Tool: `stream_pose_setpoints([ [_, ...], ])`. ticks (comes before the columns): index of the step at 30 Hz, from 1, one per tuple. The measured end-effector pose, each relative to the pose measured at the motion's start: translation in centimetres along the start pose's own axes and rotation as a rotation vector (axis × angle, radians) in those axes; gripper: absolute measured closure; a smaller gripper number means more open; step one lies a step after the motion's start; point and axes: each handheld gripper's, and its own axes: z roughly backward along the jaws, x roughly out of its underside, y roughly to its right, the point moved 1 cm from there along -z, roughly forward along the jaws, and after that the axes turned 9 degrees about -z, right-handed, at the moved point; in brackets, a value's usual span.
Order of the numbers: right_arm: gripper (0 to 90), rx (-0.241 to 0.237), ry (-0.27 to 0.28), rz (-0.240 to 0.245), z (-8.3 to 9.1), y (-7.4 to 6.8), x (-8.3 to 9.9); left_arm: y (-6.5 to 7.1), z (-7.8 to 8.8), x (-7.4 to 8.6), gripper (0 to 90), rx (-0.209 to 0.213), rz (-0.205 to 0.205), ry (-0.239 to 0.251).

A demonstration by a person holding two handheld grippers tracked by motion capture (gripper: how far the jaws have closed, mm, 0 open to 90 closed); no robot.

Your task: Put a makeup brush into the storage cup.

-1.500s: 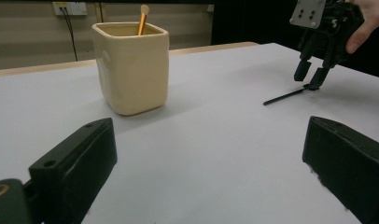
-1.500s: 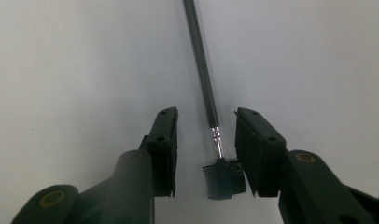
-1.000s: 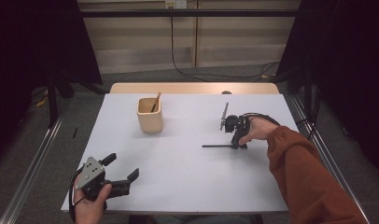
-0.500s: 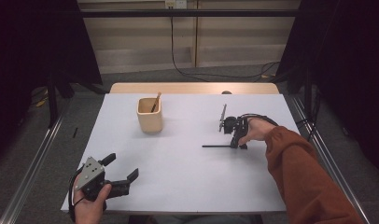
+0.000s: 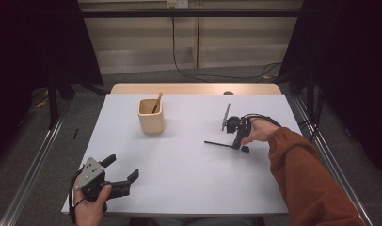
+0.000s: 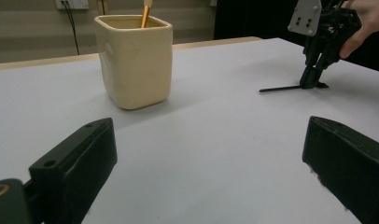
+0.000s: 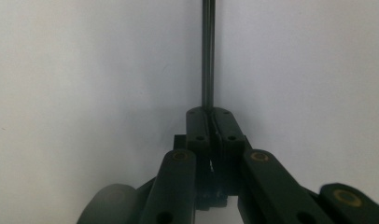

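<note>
The right tool (image 5: 240, 144) has just closed, clamped on the thin black stick (image 5: 218, 144); the left tool (image 5: 122, 173) gapes apart.

No readable text, label, brand, number or sign anywhere: none on the cream cup (image 6: 134, 60), none on the white table sheet (image 5: 189, 165), none on the grey plate (image 6: 307, 17) of the far gripper, none on the black jaws close to the camera.
</note>
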Motion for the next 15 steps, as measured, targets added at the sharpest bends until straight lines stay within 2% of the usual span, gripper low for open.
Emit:
stream_pose_setpoints([
  [8,85.8,-0.026,0.01,-0.027,0.12,-0.13,0.36,0.06,-0.01,-0.01,3.0,0.002,0.0,-0.001],
  [15,85.9,-0.035,0.073,-0.036,0.74,-0.04,0.64,0.04,0.01,-0.03,3.0,-0.003,-0.004,-0.002],
])
